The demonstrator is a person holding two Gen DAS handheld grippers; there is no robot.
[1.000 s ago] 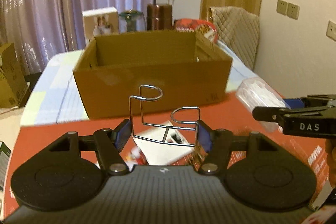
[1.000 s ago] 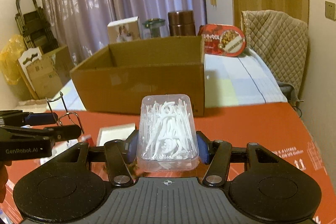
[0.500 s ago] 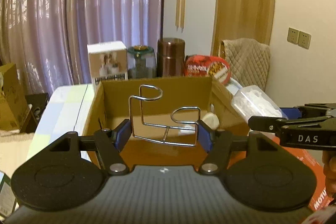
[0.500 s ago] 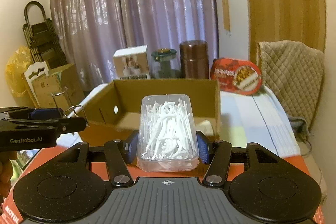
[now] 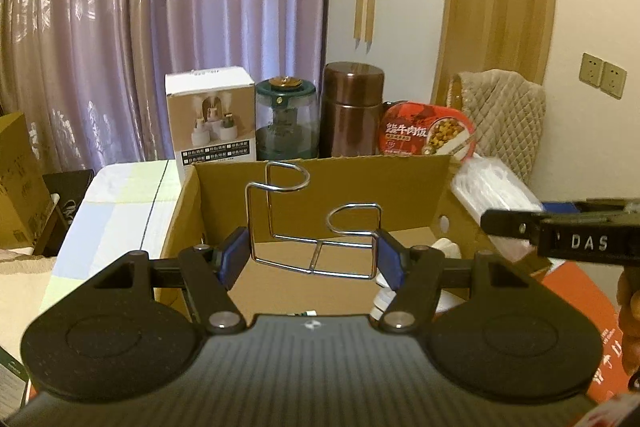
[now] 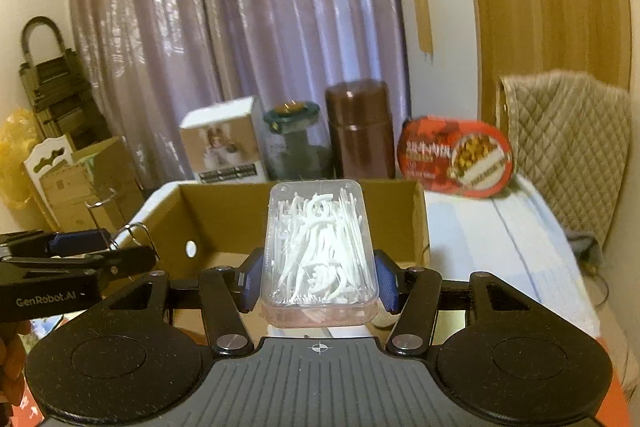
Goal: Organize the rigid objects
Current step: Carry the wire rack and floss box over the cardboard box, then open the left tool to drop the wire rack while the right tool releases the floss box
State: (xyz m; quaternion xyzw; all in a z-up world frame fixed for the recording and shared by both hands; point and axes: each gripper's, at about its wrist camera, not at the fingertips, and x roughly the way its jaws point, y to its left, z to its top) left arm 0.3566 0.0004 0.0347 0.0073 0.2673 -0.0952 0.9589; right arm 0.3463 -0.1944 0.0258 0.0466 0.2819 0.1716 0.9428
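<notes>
Carrying both loads over box: left gripper clamps wire rack, right gripper clamps floss case; neither dropped in yet.

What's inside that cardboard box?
Inside the cardboard box, white objects lie near the right wall, with bare floor beside them. The near part is hidden by the left gripper.

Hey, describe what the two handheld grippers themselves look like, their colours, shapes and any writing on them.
Both are matte black. The left gripper has two round discs on a ribbed grey body, silver pivot screws on angled link arms, and blue pads on its fingers. The right gripper has the same build. From the side, one reads "GenRobot.AI" in white, the other "DAS". No sleeves or cables show.
</notes>
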